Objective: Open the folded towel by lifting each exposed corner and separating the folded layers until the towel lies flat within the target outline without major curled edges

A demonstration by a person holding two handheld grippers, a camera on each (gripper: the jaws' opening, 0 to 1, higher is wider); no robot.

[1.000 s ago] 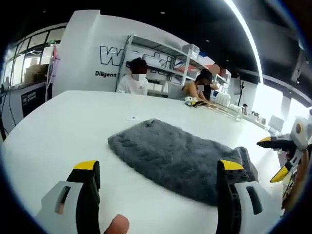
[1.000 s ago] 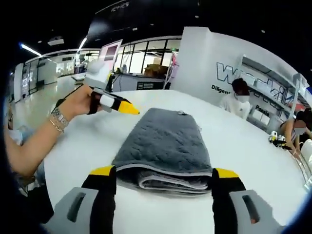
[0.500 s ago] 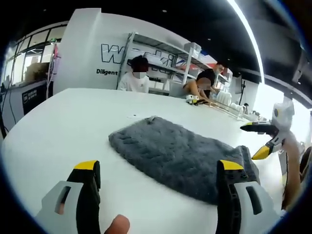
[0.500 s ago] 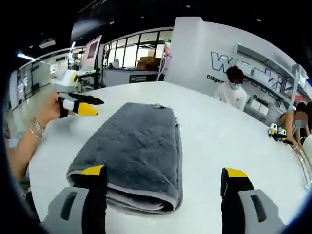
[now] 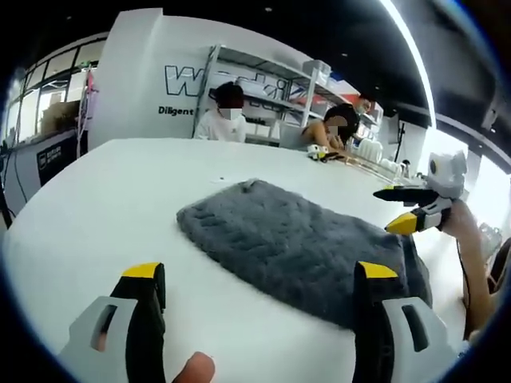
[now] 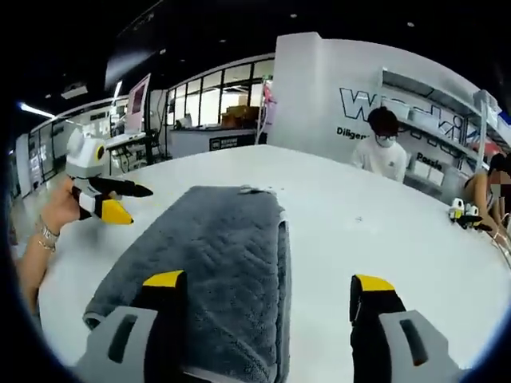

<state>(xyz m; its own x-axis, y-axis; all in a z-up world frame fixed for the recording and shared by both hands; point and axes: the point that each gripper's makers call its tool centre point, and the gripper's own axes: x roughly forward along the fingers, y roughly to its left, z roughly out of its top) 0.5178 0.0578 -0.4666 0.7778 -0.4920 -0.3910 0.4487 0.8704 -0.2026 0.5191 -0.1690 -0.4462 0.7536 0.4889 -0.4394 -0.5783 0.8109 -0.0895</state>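
grey towel [image 6: 219, 263] is lying folded on white table [image 6: 375, 239] | left gripper [image 5: 259, 275] and right gripper [image 6: 267, 281] are being held with jaws spread, empty | unfolding judged not yet begun

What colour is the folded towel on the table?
Dark grey towel, with a quilted texture; the right gripper view shows it best.

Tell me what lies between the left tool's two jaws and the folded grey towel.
Only bare white tabletop. In the left gripper view, the open left tool sits short of the folded fluffy grey towel, with nothing resting on the strip between them.
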